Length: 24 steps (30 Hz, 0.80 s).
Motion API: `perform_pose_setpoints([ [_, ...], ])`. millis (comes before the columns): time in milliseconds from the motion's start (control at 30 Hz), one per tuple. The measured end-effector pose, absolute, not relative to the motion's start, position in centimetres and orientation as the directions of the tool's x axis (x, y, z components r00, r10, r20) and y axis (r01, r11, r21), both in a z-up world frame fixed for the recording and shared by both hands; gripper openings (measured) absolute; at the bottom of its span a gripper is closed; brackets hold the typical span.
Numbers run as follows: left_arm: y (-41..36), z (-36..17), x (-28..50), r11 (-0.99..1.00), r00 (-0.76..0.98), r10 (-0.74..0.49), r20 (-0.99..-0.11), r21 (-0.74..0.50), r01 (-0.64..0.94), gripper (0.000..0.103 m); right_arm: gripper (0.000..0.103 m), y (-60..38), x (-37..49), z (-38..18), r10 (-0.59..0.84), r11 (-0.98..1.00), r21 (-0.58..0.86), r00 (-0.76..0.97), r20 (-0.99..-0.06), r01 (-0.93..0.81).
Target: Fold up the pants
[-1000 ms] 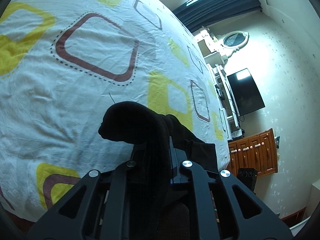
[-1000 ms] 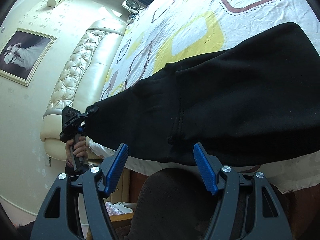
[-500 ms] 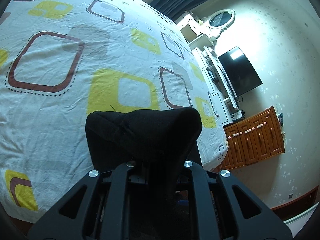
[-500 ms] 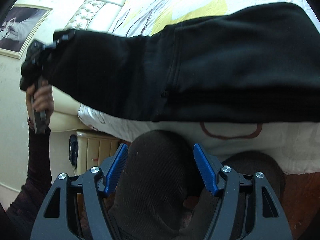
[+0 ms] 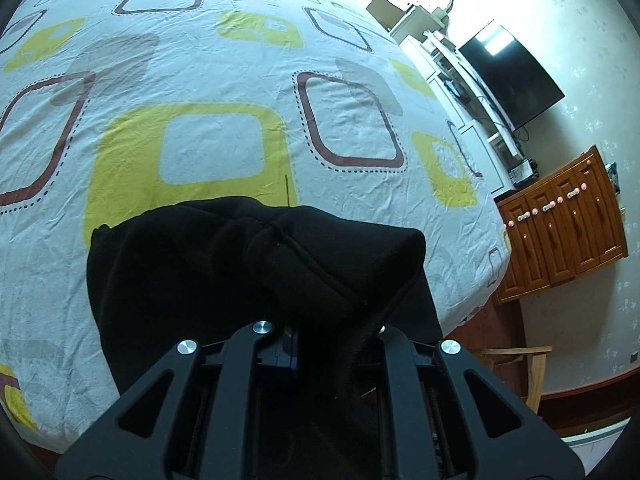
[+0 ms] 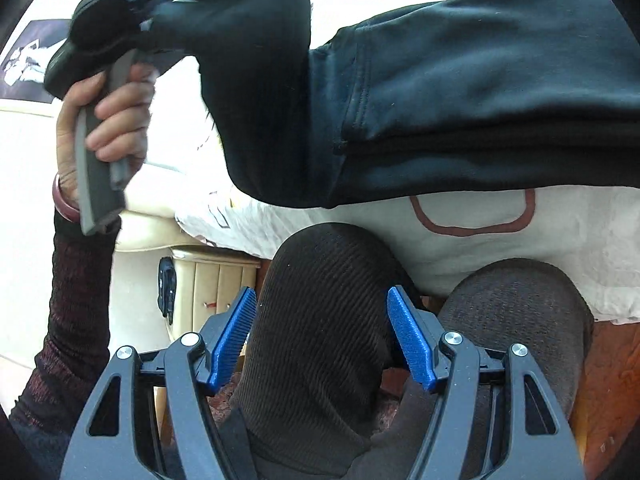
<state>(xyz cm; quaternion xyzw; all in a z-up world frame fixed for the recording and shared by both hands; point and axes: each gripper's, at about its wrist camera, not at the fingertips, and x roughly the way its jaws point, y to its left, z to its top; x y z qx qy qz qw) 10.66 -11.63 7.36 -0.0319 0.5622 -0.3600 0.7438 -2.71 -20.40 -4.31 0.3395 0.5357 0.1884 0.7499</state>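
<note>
Gripper: my left gripper [image 5: 316, 320] is clamped on the black pants [image 5: 256, 264], fingers buried in cloth.
Pants: I see them bunched over the jaws, draped onto the bed sheet [image 5: 224, 80].
Background: TV [image 5: 510, 76], wooden cabinet [image 5: 560, 224] at right.

Fingertips of left hand-held gripper [image 5: 320, 320] buried under black pants [image 5: 256, 264]. Pants cut off at right edge in right wrist view. Framed picture [image 6: 24, 60] upper left blurred, washed out.
</note>
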Motion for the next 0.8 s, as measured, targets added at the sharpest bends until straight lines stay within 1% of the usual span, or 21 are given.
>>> perform_pose_setpoints([
  [133, -14.4, 4.8, 10.0, 0.759, 0.100, -0.520, -0.848, -0.405, 0.509, 0.012, 0.068, -21.1, -3.1, -4.2, 0.647, 0.683, 0.724, 0.375, -0.663, 0.101],
  [300, -16.4, 2.8, 9.4, 0.768, 0.078, -0.499, -0.863, -0.398, 0.502, 0.012, 0.068, -21.6, -3.3, -4.1, 0.648, 0.672, 0.732, 0.391, -0.654, 0.110],
  [633, -19.3, 2.4, 9.2, 0.769, 0.066, -0.495, -0.867, -0.401, 0.497, 0.012, 0.068, -22.3, -3.5, -4.1, 0.640, 0.671, 0.730, 0.398, -0.657, 0.127],
  [733, -20.5, 2.2, 8.7, 0.775, 0.082, -0.473, -0.877, -0.370, 0.513, 0.014, 0.068, -22.4, -3.5, -4.1, 0.640, 0.672, 0.729, 0.392, -0.661, 0.132],
  [800, -21.1, 2.0, 8.3, 0.782, 0.101, -0.450, -0.888, -0.337, 0.525, 0.017, 0.068, -22.3, -3.5, -4.2, 0.641, 0.671, 0.729, 0.389, -0.662, 0.135],
])
